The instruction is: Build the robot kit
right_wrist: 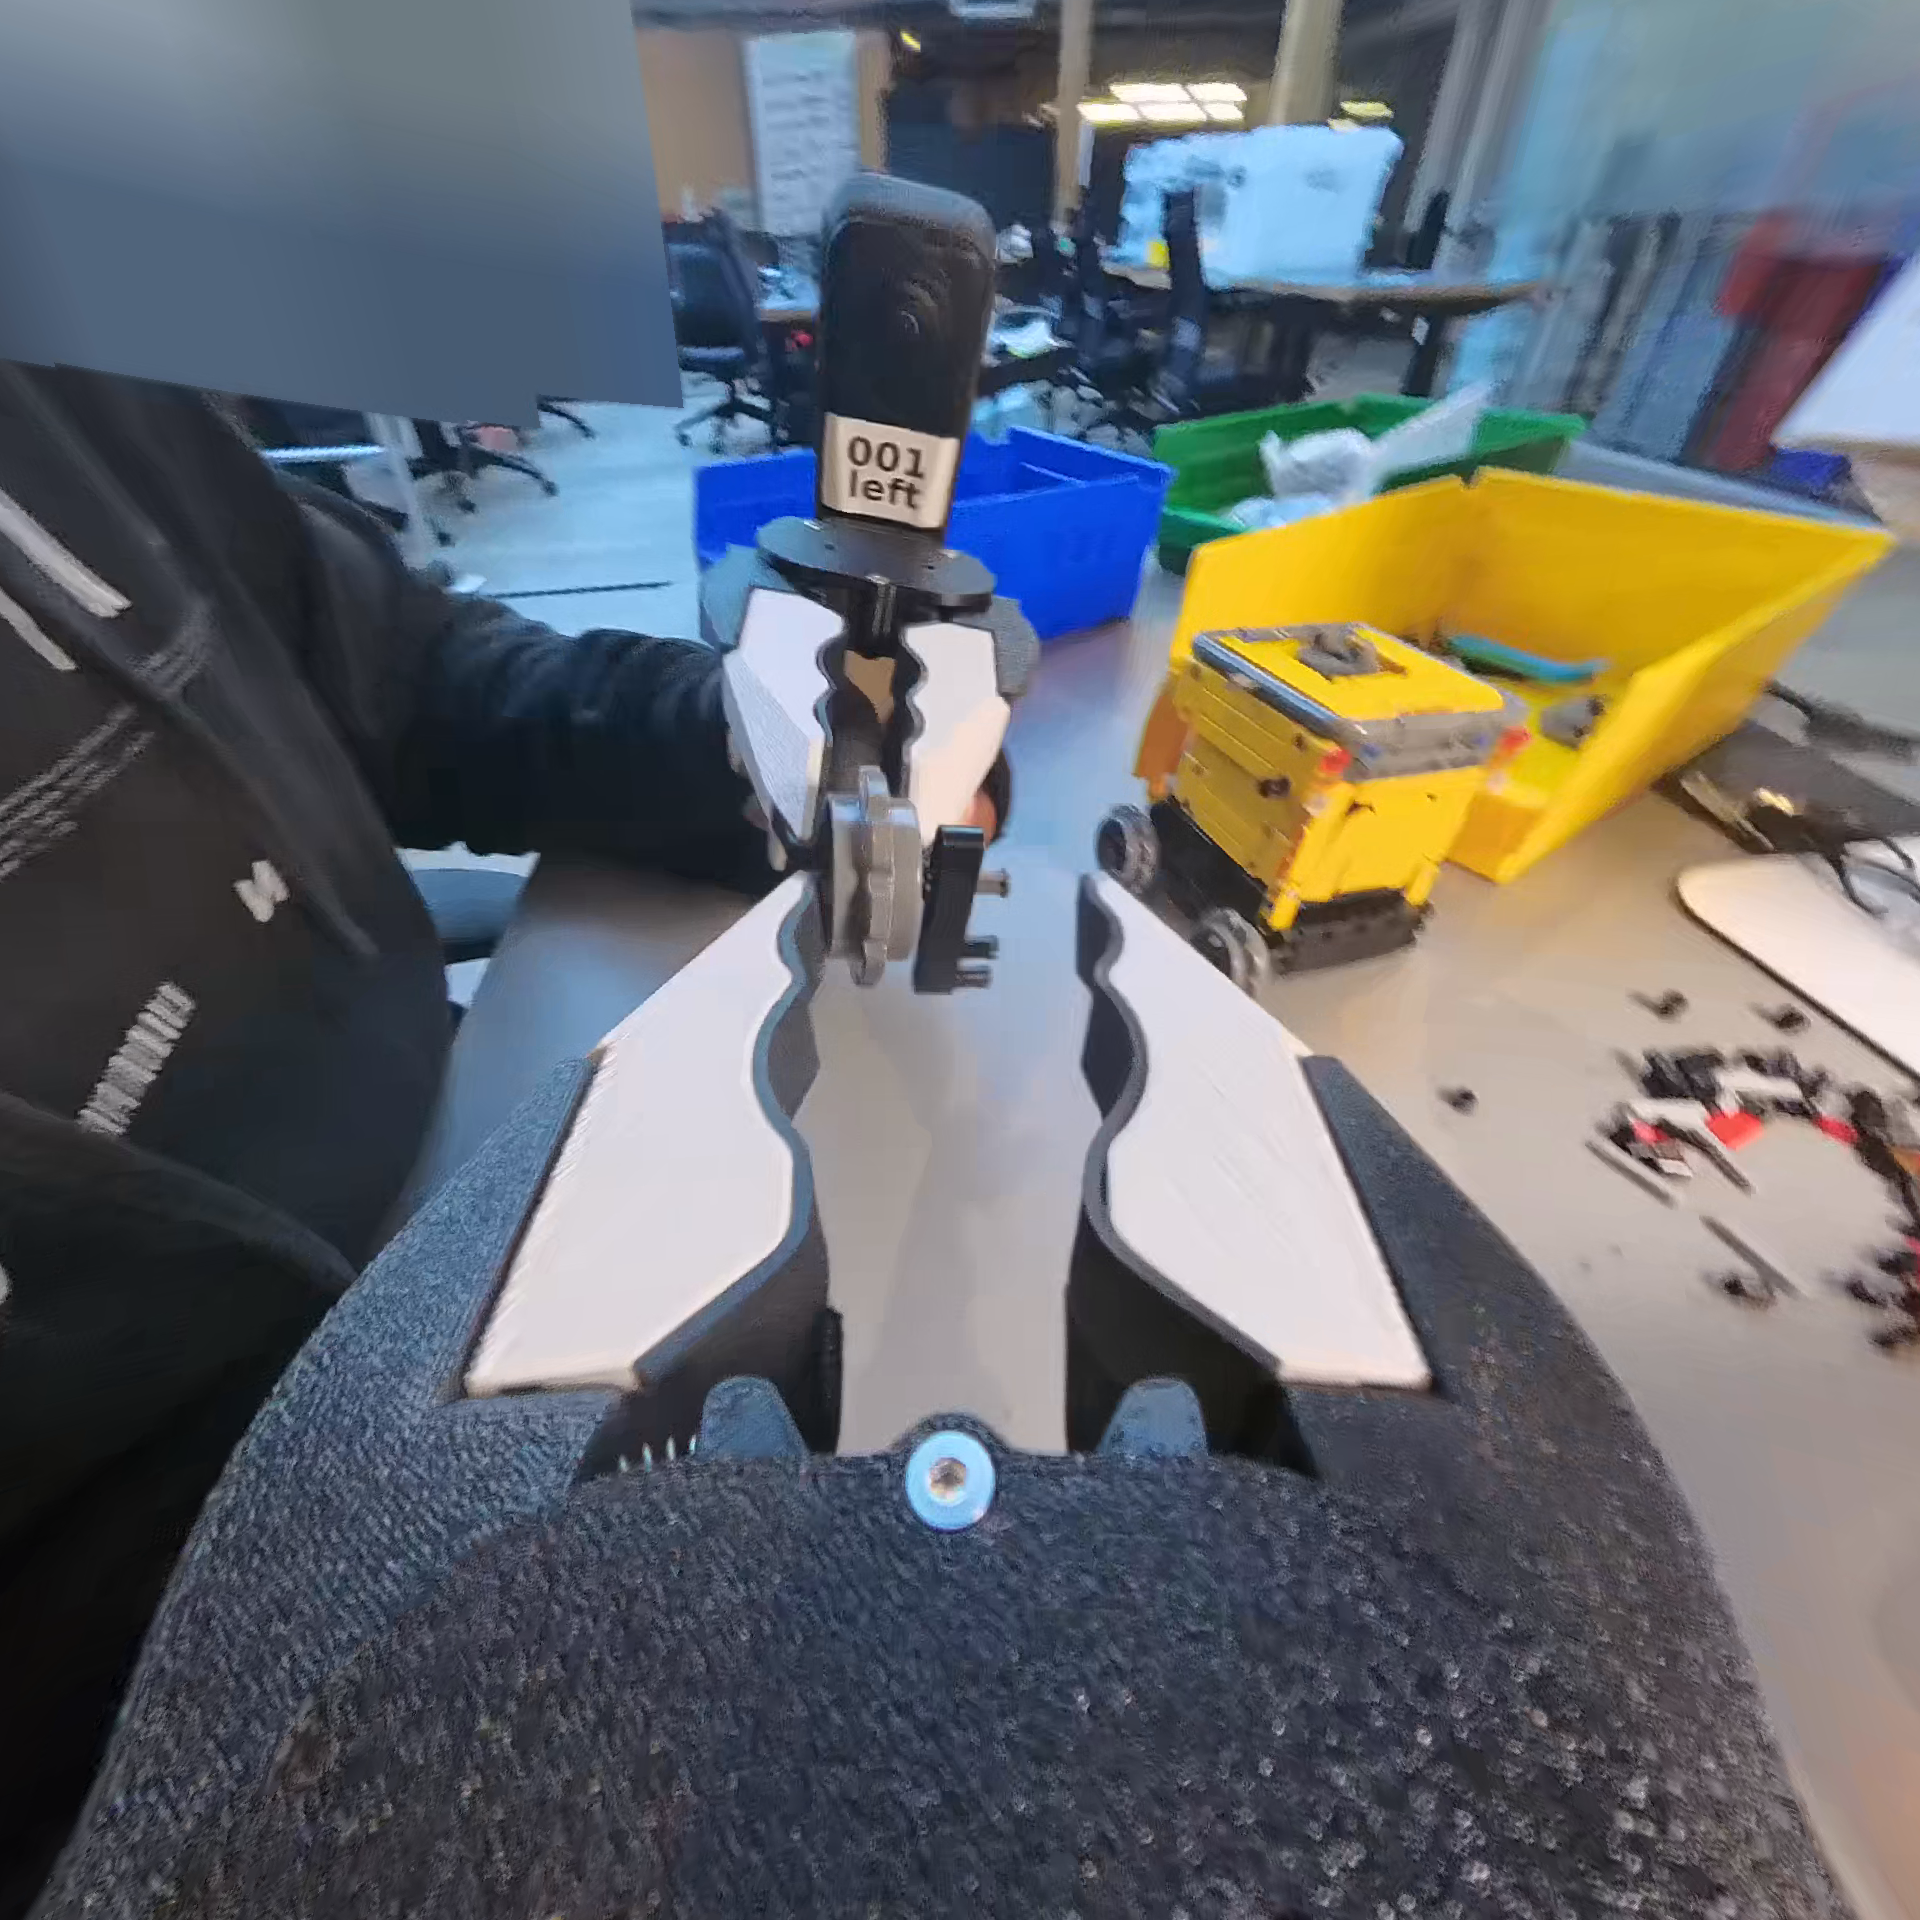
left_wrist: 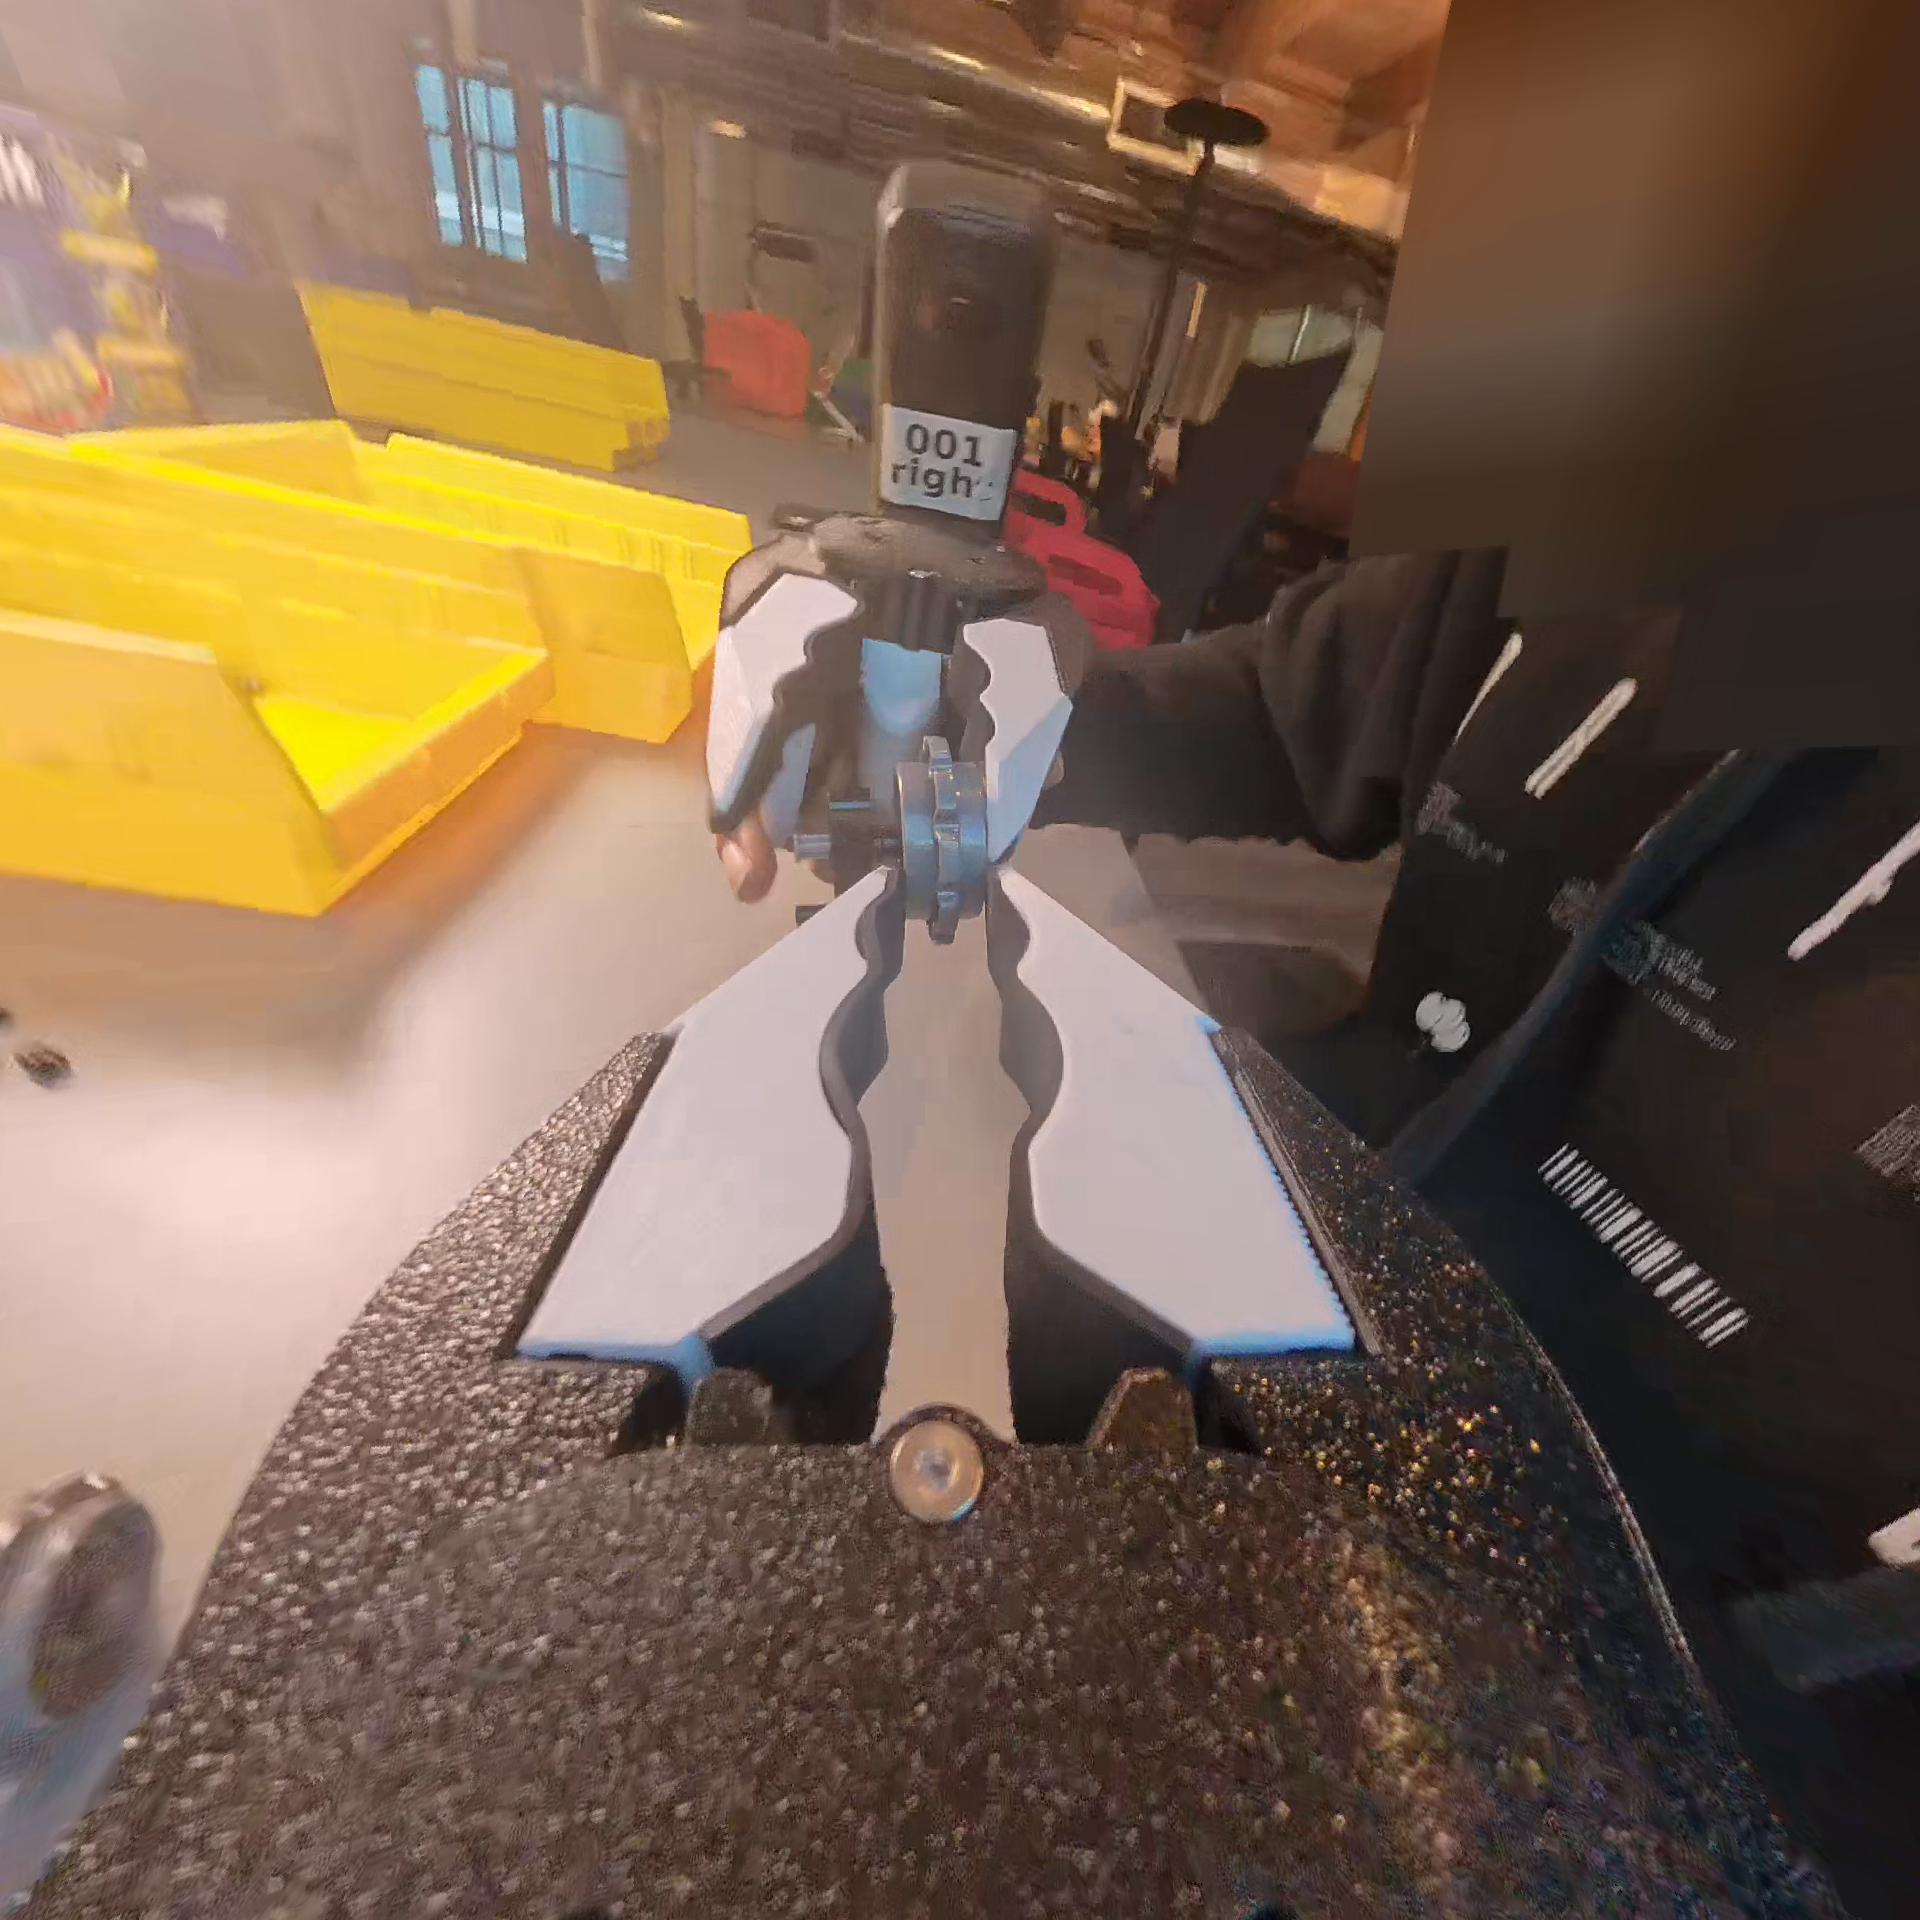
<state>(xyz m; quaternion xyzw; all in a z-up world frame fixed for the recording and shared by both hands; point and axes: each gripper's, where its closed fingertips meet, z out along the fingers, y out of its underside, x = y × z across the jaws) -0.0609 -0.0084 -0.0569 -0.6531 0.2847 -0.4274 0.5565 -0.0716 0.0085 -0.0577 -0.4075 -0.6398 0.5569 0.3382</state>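
My left gripper point(left_wrist: 940, 888) is shut on a grey gear piece point(left_wrist: 940, 831), held above the table. A small black part with a blue pin point(left_wrist: 831, 836) sits on the gear's far side. In the right wrist view the gear point(right_wrist: 873, 883) and the black part point(right_wrist: 951, 899) lie between my right gripper's point(right_wrist: 948, 899) spread fingers; its left fingertip point(right_wrist: 800, 904) is at the gear, the right one stands apart. The left gripper point(right_wrist: 878, 821) faces it, and the right gripper point(left_wrist: 883, 821) shows beyond the gear in the left wrist view.
Yellow bins point(left_wrist: 312, 727) stand left on the grey table. A yellow brick-built vehicle point(right_wrist: 1330, 779) stands before a yellow bin point(right_wrist: 1662, 623), with a blue bin point(right_wrist: 1060, 530) and green bin point(right_wrist: 1351, 436) behind. Loose small pieces point(right_wrist: 1766, 1143) lie at the right. A person's dark sleeve point(right_wrist: 468, 707) is close by. Between my right fingertips and the yellow brick-built vehicle point(right_wrist: 1330, 779) there is roughly 15 cm.
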